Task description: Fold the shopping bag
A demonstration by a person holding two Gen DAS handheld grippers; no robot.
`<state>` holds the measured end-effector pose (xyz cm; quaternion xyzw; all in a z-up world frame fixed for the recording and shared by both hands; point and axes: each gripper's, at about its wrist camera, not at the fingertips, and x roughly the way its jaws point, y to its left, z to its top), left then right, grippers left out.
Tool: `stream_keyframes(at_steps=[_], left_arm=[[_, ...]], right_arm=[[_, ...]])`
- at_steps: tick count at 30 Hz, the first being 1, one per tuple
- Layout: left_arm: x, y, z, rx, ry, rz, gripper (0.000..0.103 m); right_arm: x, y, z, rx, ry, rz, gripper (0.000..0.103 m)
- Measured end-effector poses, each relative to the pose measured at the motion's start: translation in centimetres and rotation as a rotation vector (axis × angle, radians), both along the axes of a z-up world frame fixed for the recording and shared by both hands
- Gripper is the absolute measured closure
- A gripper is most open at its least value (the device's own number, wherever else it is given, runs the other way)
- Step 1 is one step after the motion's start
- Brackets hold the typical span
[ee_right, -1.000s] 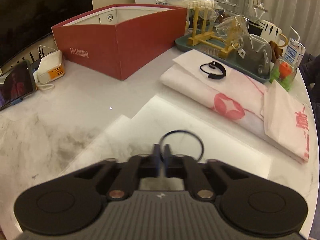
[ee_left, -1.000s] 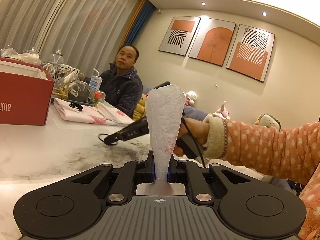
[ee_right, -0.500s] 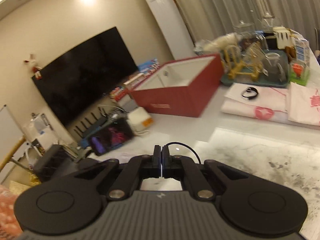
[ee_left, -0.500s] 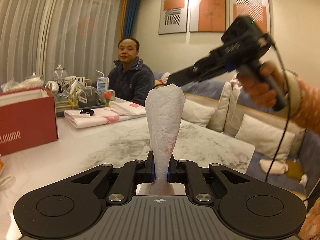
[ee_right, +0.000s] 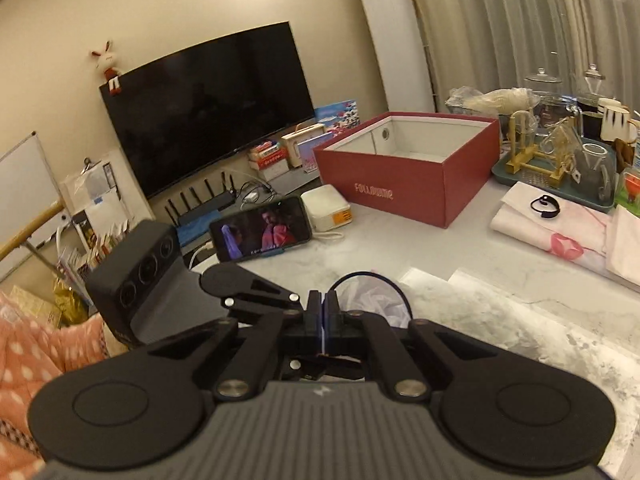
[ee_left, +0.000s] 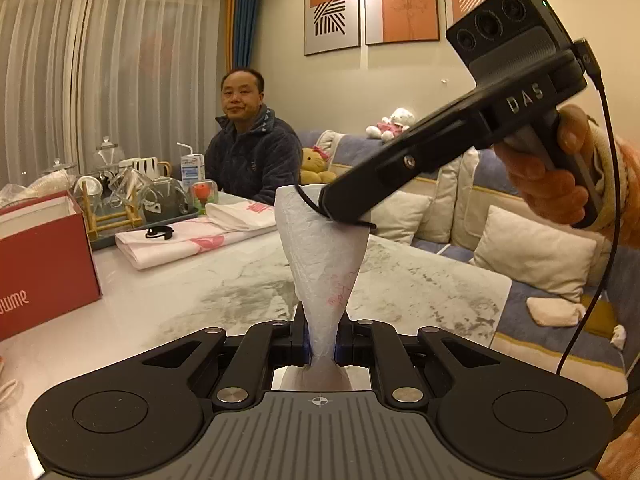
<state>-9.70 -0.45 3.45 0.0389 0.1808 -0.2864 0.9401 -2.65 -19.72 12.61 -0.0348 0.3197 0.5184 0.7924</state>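
The right gripper [ee_left: 340,214], clamped on a black band [ee_right: 372,280], had risen to the rolled bag [ee_left: 324,264] pinched in the left gripper [ee_left: 323,340], ready for banding.

We note the right gripper [ee_left: 344,214] has risen from low over the marble table [ee_left: 420,280] to the top of the rolled shopping bag [ee_left: 324,264]. The black elastic ring [ee_right: 372,284] pinched in its jaws now loops over the roll's upper end. The left gripper [ee_left: 322,338] has rolled slightly and lifted, bringing the sofa [ee_left: 532,248] into view.
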Motion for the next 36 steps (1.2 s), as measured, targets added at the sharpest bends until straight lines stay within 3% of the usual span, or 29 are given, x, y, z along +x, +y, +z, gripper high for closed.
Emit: stream_keyframes(at_steps=[2, 6, 8, 9, 10, 15, 20, 24, 27, 30, 32, 33, 36], left_arm=[[0.3, 0.4, -0.3, -0.043, 0.016, -0.004, 0.092], [0.5, 1.2, -0.7, -0.136, 0.023, -0.012, 0.092], [0.5, 1.7, -0.8, -0.184, 0.016, -0.022, 0.092], [0.6, 2.0, -0.9, -0.220, 0.021, -0.028, 0.092], [0.7, 2.3, -1.0, -0.264, 0.031, -0.039, 0.092], [1.3, 3.8, -1.7, -0.477, 0.071, -0.115, 0.092], [1.7, 4.4, -2.3, -0.639, 0.089, -0.198, 0.092], [2.1, 4.3, -2.9, -0.728, 0.106, -0.279, 0.092], [2.2, 4.1, -3.2, -0.778, 0.111, -0.342, 0.092], [2.3, 3.6, -3.4, -0.778, 0.113, -0.375, 0.092], [2.3, 3.4, -3.5, -0.762, 0.114, -0.373, 0.092], [2.4, 3.4, -3.5, -0.750, 0.114, -0.363, 0.092], [2.4, 3.4, -3.2, -0.720, 0.099, -0.369, 0.092]], right_arm=[[-0.6, 0.3, 0.1, -0.016, -0.039, 0.011, 0.101], [-1.4, -0.6, 1.1, 0.037, -0.085, -0.001, 0.086], [-1.5, -1.7, 1.7, 0.086, -0.105, -0.052, 0.067], [-1.6, -2.5, 1.9, 0.115, -0.117, -0.091, 0.047], [-1.6, -3.3, 2.0, 0.151, -0.126, -0.126, 0.038], [-0.9, -6.9, 1.0, 0.319, -0.050, -0.177, 0.038], [0.2, -8.8, -1.8, 0.469, 0.111, -0.143, 0.038], [0.7, -9.1, -3.5, 0.571, 0.175, -0.069, 0.016], [1.0, -8.6, -4.0, 0.587, 0.179, -0.028, 0.012], [1.4, -7.5, -4.5, 0.560, 0.196, 0.000, 0.014], [1.6, -6.7, -4.7, 0.546, 0.201, 0.024, 0.049], [1.7, -6.3, -4.7, 0.539, 0.219, 0.048, 0.093], [1.5, -6.0, -4.5, 0.515, 0.200, 0.040, 0.093]])
